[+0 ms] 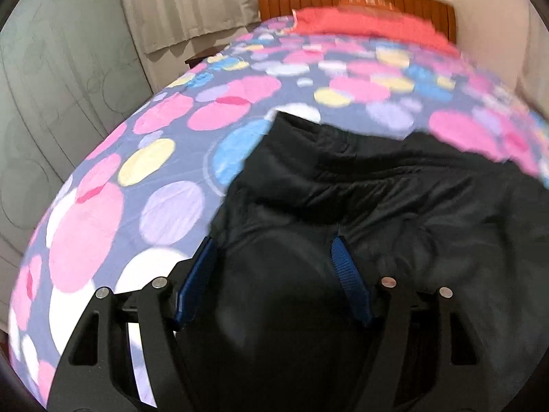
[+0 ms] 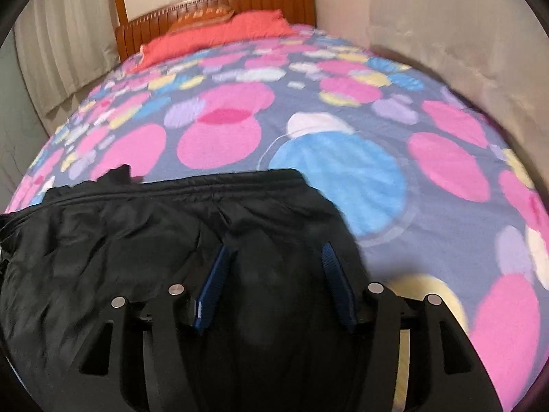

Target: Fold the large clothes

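The black garment (image 1: 394, 199) lay on the bed (image 1: 164, 178), on the polka-dot bedspread at the foot end, well away from the wooden headboard (image 2: 212, 10) and the red pillow (image 2: 219, 32) just in front of it. Its gathered, banded edge faced the headboard, and the cloth behind that edge was rumpled and bunched rather than smoothed flat. Judged from this, a first fold may have been laid, but the piece did not look like a finished, compact bundle; squaring and further folds seemed left to do.

The left gripper (image 1: 274, 257) hung over the garment's left side as seen from the foot of the bed, its blue fingers (image 1: 200, 274) standing apart with dark cloth filling the space between them. Whether that cloth was pinched or only lay beneath could not be told. The right gripper (image 2: 276, 264) hung over the garment's right side, nearer the wall (image 2: 446, 34), fingers likewise spread over black cloth, grip equally unclear.

No basket, box or drawer showed anywhere near the bed, so nothing could be said of contents.
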Action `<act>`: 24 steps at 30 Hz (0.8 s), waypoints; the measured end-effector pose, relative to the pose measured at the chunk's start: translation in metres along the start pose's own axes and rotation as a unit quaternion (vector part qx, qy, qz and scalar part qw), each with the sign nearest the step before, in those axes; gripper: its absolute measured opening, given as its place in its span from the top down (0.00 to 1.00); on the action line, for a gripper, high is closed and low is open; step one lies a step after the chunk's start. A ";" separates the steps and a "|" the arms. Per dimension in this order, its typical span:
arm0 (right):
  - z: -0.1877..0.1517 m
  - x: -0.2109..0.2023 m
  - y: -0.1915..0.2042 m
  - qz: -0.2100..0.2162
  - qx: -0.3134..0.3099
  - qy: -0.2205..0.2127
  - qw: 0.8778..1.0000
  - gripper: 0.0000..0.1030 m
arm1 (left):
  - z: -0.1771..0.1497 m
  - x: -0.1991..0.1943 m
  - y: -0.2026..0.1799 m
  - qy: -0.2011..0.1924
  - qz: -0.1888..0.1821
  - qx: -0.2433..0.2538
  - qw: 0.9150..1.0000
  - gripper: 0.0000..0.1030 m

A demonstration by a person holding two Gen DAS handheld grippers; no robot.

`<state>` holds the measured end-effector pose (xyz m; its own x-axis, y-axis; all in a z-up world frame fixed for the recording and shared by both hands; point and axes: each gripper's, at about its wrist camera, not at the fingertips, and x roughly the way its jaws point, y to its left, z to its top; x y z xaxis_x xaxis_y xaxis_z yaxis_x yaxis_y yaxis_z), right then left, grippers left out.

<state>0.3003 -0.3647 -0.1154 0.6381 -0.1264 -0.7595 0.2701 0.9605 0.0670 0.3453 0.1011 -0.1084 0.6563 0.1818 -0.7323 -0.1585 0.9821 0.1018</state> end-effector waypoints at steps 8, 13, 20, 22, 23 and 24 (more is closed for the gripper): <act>-0.051 0.002 -0.004 -0.041 -0.028 -0.021 0.999 0.39 | -0.048 0.003 0.005 0.006 -0.018 0.005 1.000 0.29; -0.051 -0.037 -0.017 -0.023 -0.002 -0.026 0.999 0.35 | -0.052 -0.033 0.031 0.007 -0.036 -0.046 0.998 0.25; -0.096 -0.061 -0.056 0.006 0.070 0.009 0.998 0.23 | -0.103 -0.053 0.080 0.049 -0.035 -0.168 0.984 0.06; -0.104 -0.054 -0.064 0.027 0.107 0.020 0.994 0.22 | -0.113 -0.046 0.083 0.060 -0.058 -0.196 0.977 0.05; -0.106 -0.051 -0.066 0.040 0.124 0.026 0.991 0.22 | -0.115 -0.039 0.084 0.069 -0.081 -0.215 0.971 0.03; -0.107 -0.048 -0.066 0.052 0.137 0.031 0.989 0.21 | -0.116 -0.034 0.083 0.075 -0.094 -0.226 0.967 0.02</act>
<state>0.1744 -0.3955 -0.1530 0.6296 -0.0074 -0.7769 0.3956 0.8637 0.3124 0.2242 0.1707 -0.1526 0.5959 -0.0403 -0.8020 -0.3756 0.8687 -0.3228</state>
